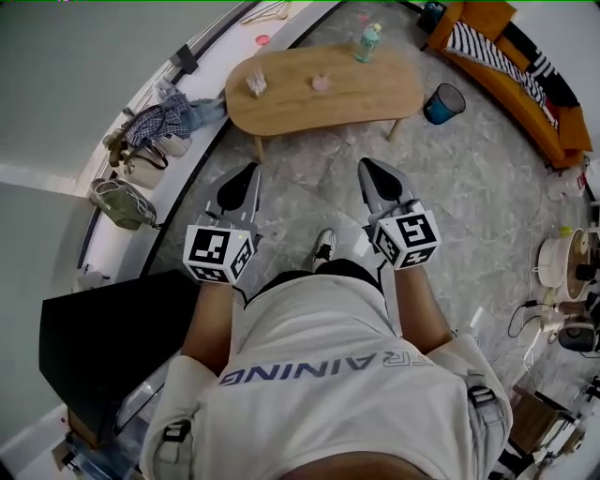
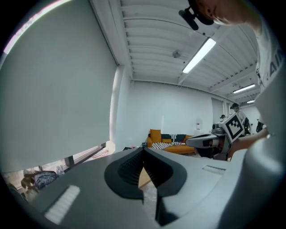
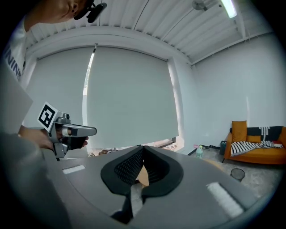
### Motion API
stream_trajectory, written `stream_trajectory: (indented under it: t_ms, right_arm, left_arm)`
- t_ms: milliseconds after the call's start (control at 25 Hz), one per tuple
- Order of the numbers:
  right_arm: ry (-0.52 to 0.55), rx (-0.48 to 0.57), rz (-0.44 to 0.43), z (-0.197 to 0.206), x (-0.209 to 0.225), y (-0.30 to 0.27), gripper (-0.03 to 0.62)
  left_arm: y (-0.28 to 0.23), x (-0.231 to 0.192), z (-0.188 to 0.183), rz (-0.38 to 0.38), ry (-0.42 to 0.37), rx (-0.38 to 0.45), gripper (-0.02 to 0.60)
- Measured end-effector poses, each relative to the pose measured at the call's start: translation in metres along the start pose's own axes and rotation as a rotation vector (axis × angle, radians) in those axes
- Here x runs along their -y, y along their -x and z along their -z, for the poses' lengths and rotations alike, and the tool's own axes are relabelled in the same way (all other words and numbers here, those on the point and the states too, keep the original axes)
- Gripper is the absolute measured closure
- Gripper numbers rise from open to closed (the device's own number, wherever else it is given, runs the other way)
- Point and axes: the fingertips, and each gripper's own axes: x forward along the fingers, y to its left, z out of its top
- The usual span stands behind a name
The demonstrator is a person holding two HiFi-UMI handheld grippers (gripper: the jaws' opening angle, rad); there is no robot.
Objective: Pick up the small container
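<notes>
At twelve o'clock from you, on the oval wooden table (image 1: 375,94), sits the small pink container (image 1: 321,82), with a bottle (image 1: 367,42) at its one o'clock. Your left gripper (image 1: 251,171) and right gripper (image 1: 364,165) hover above the floor (image 1: 309,187), well short of the table, both clenched on nothing.

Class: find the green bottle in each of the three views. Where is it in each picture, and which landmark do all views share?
Head view: green bottle near the top, right of centre, at the far edge of the wooden table.
Left gripper view: not in it.
Right gripper view: the bottle, small, right of centre, left of the orange sofa.
Shared landmark: that sofa, top right in head view, near centre in left gripper view.
</notes>
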Motion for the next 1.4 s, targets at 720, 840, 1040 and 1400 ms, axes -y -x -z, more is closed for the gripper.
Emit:
stream_trajectory:
  t_ms: [720, 840, 1040, 1400]
  right_arm:
    - [-0.093, -0.079, 0.039, 0.013, 0.176, -0.103, 0.577]
    - [-0.080, -0.093, 0.072, 0.012, 0.182, -0.127, 0.578]
    - [-0.067, -0.143, 0.127, 0.005, 0.186, -0.183, 0.577]
    - [-0.054, -0.148, 0.178, -0.025, 0.160, -0.314, 0.577]
  left_arm:
    - [-0.199, -0.014, -0.001, 0.028, 0.021, -0.085, 0.580]
    - [-0.223, -0.034, 0.003, 0.067, 0.039, -0.084, 0.580]
    - [-0.273, -0.089, 0.003, 0.128, 0.097, -0.086, 0.580]
    - [-0.320, -0.205, 0.014, 0.191, 0.058, -0.162, 0.580]
